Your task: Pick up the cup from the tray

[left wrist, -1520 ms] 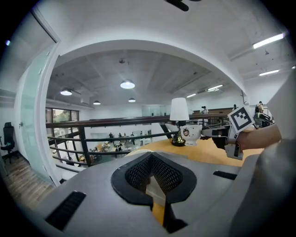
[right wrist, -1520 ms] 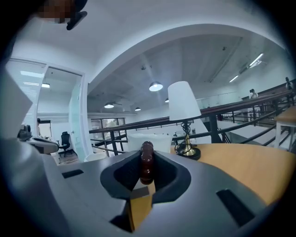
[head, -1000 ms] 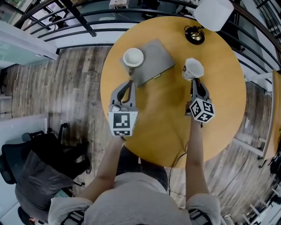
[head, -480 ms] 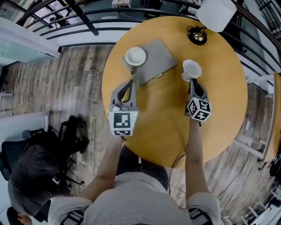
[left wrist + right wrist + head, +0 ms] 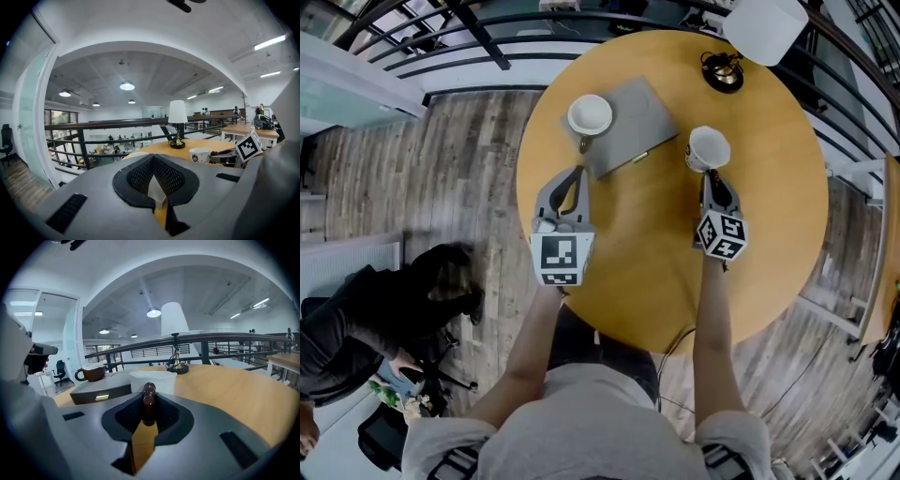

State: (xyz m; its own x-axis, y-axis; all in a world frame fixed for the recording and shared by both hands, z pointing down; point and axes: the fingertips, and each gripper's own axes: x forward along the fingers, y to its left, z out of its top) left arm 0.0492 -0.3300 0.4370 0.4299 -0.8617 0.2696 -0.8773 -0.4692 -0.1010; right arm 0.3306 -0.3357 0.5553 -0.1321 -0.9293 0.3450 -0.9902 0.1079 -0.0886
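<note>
While we grip the white cup point(image 5: 710, 148) by its dark brown handle point(image 5: 148, 401), the right gripper point(image 5: 712, 176) has its jaws drawn in close on that handle, and the cup's pale body stands just past the fingertips with its mouth upward. The cup is off the grey tray point(image 5: 639, 124), apart from its right edge and over the bare wood of the round tabletop point(image 5: 773, 211); we cannot tell whether its base touches the wood. Our left gripper point(image 5: 577, 174) hovers near the tray's front left corner with its jaws brought together at the tips and nothing between them. In its own view only the tabletop and a pale edge show through the gap behind the tips. A brown cup point(image 5: 590, 116) with a white inside stands upright on the tray's far left corner, its handle turned outward in the right gripper view. At the tabletop's far side stands a lamp point(image 5: 758, 28) with a white shade and a dark base, well apart from both cups.
</note>
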